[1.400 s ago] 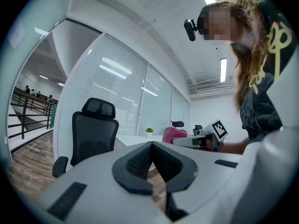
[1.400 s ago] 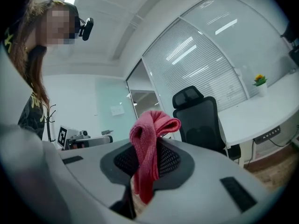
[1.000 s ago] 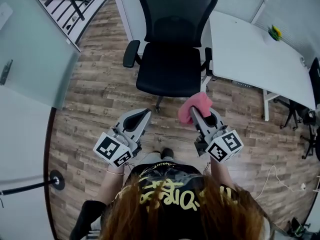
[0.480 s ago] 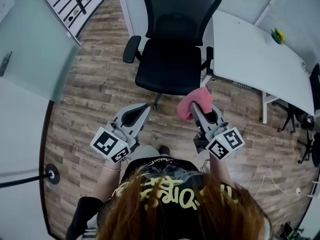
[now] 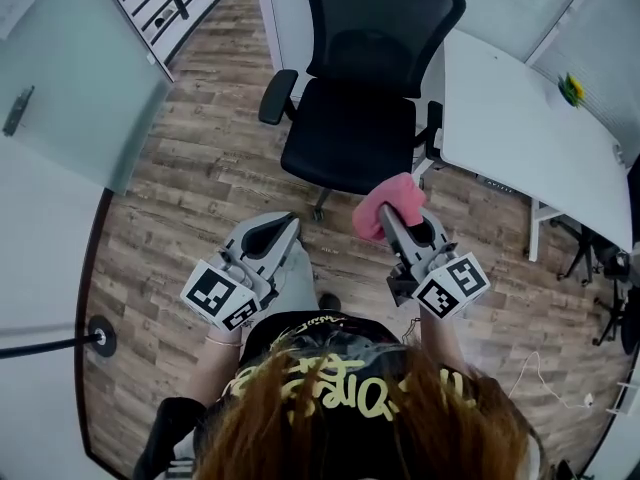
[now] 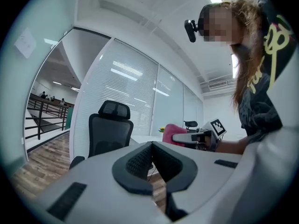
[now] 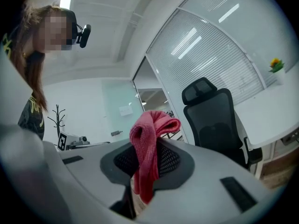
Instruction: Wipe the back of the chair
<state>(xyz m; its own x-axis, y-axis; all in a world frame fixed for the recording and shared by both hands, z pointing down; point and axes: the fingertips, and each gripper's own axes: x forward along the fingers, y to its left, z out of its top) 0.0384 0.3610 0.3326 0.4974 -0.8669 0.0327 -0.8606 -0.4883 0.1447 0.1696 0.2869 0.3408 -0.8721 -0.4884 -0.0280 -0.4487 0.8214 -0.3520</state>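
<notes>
A black mesh-backed office chair (image 5: 365, 88) stands ahead of me, its seat facing me and its backrest (image 5: 385, 28) on the far side. It also shows as the chair (image 6: 110, 132) in the left gripper view and the chair (image 7: 212, 120) in the right one. My right gripper (image 5: 392, 218) is shut on a pink cloth (image 5: 388, 205), which bunches above the jaws as the cloth (image 7: 148, 146). That gripper hangs just short of the seat's front right corner. My left gripper (image 5: 270, 236) is shut and holds nothing, a little nearer me and left of the chair base.
A white desk (image 5: 530, 138) runs to the right of the chair, with a small yellow flower pot (image 5: 572, 88) on it. A glass partition (image 5: 70, 98) stands at the left. A white wall panel (image 5: 285, 18) is behind the chair. Wood floor (image 5: 200, 188) lies between.
The view has shifted so the chair and desk sit further right in the frame. Both grippers have stayed nearly as they were, with the cloth held throughout.
</notes>
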